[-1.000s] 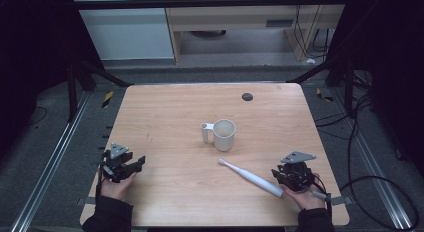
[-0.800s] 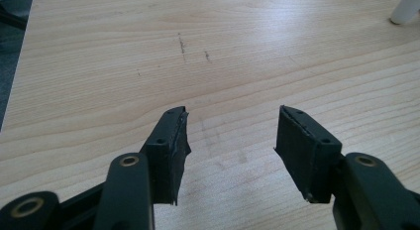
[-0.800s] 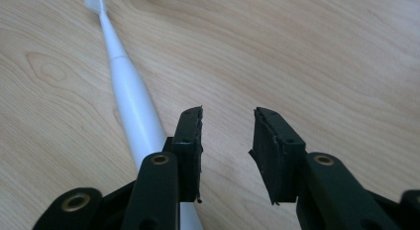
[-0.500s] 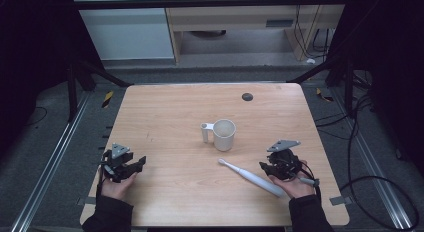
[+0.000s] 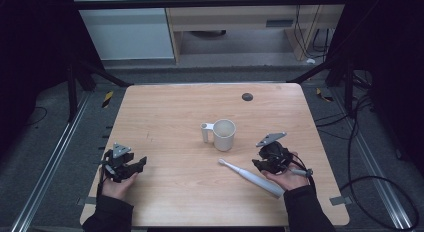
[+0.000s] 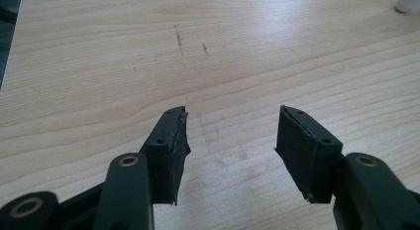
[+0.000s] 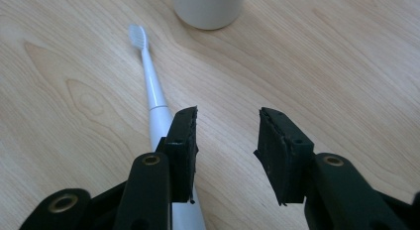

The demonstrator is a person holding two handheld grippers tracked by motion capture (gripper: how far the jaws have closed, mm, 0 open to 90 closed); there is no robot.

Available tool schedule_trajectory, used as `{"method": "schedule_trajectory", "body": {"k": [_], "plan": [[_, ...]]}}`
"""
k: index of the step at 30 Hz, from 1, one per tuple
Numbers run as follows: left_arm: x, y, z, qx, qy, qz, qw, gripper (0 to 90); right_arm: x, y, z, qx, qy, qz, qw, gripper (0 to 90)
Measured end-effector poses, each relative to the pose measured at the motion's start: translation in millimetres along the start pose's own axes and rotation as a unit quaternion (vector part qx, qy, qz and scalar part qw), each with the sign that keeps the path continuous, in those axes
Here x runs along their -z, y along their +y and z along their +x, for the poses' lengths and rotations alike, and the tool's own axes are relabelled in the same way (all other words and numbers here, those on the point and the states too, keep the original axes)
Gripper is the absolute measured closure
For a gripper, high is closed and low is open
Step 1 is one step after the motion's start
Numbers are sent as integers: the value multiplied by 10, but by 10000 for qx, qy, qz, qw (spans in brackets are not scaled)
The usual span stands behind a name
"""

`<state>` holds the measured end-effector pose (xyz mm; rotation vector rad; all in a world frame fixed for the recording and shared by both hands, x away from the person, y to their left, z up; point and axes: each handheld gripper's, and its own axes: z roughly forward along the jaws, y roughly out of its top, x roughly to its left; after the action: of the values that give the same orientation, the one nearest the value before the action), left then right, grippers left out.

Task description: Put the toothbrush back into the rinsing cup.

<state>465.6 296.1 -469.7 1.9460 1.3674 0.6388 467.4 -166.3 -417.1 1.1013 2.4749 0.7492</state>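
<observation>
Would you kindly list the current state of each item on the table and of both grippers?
Mug: upright on the table, handle to the left, inside not visible.
Electric toothbrush: lying flat, bristle head towards the mug, ungripped.
Left gripper: open, empty, over bare wood.
Right gripper: open, empty, one jaw over the toothbrush handle.

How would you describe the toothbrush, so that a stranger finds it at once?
On the wooden table, look just in front of the white mug, toward the person's right hand. The white electric toothbrush lies flat there, slanted, its bristles nearest the mug. It is the one long, slim thing there.
</observation>
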Motion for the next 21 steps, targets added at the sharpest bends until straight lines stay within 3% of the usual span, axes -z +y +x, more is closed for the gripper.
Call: {"method": "schedule_trajectory", "body": {"k": [13, 21], "plan": [[-11, -2, -5, -17, -26, 39, 10000, 447, -217, 131, 154, 355, 292, 605, 9971, 595], [-18, -3, -5, -16, -37, 71, 10000, 445, -335, 98, 216, 461, 448, 784, 9948, 596]]}}
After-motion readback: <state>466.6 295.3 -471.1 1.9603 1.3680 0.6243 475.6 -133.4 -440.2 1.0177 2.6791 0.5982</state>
